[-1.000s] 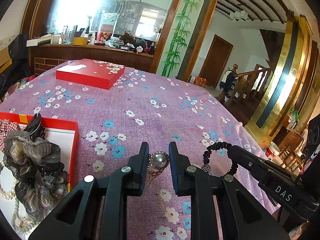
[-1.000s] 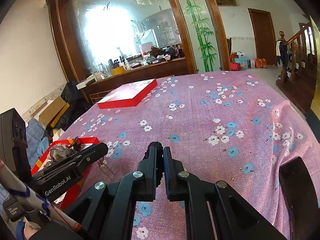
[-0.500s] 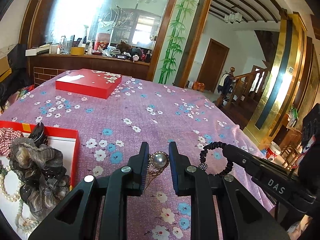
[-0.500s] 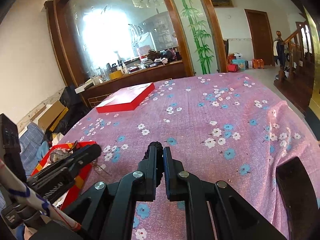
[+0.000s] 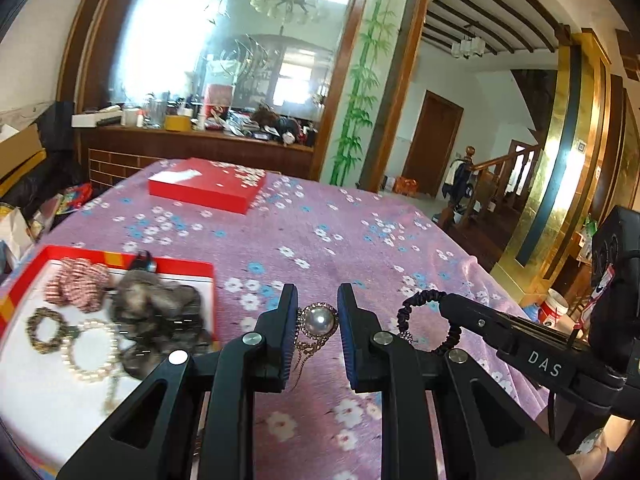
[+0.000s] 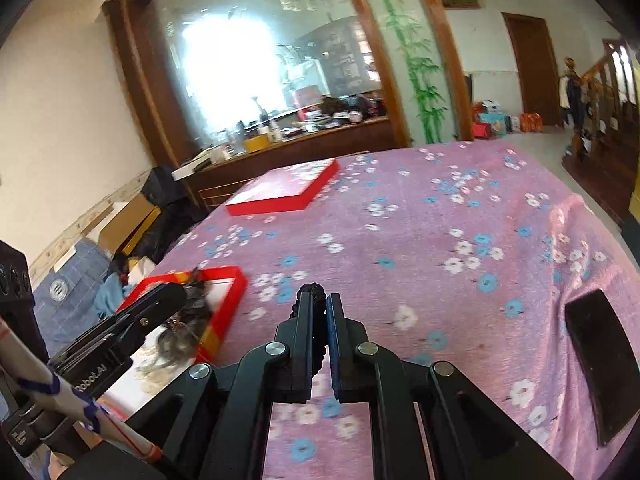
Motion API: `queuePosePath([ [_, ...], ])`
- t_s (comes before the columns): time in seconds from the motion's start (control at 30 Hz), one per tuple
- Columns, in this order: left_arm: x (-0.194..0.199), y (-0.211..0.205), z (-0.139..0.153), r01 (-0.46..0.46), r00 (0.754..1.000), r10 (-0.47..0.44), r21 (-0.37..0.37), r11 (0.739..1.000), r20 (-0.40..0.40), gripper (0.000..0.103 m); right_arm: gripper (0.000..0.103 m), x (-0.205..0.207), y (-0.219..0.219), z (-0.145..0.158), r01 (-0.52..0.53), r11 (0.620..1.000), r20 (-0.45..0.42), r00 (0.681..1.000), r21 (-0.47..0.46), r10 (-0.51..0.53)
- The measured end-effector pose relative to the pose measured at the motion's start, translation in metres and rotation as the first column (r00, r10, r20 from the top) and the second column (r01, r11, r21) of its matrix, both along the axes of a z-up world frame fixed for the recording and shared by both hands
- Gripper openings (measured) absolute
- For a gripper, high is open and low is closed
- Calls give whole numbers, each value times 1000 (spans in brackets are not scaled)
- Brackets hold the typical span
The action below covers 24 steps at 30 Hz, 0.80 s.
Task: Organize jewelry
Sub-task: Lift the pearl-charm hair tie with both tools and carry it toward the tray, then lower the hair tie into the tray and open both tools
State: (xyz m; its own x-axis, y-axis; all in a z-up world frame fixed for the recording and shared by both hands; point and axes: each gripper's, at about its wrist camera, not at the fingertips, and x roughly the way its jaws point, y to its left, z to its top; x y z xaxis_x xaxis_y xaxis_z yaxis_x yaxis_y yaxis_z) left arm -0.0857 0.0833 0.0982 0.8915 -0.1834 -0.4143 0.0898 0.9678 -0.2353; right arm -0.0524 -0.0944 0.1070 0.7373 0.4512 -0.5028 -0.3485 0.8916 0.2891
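My left gripper (image 5: 318,312) is shut on a pearl brooch (image 5: 319,319) with a gold chain hanging below it, held above the pink flowered tablecloth. My right gripper (image 6: 318,304) is shut on a black coiled hair tie (image 6: 311,290), which shows as a ring in the left wrist view (image 5: 430,324). The open red jewelry box (image 5: 202,270) lies to the left with a grey scrunchie (image 5: 156,304), a pearl bracelet (image 5: 90,350), a bead bracelet (image 5: 44,330) and a red checked scrunchie (image 5: 76,284) inside. The box also shows in the right wrist view (image 6: 228,300).
The red box lid (image 5: 208,186) lies at the far side of the table, also seen in the right wrist view (image 6: 284,192). A dark flat object (image 6: 600,364) lies at the table's right edge. A cluttered wooden counter (image 5: 192,136) stands behind the table.
Both grippers have lifted and swung left toward the red box, still holding their items. More of the box's contents shows now in the left wrist view.
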Motion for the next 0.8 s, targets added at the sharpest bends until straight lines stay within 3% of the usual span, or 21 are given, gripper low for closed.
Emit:
queuePosePath([
  [0.43, -48, 83, -3, -123, 992, 124, -48, 991, 20, 19, 7, -34, 110, 7, -201, 976, -4, 980, -83, 201],
  [0.8, -66, 158, -32, -255, 967, 250, -109, 961, -58, 19, 8, -36, 182, -18, -322, 942, -90, 945, -95, 314],
])
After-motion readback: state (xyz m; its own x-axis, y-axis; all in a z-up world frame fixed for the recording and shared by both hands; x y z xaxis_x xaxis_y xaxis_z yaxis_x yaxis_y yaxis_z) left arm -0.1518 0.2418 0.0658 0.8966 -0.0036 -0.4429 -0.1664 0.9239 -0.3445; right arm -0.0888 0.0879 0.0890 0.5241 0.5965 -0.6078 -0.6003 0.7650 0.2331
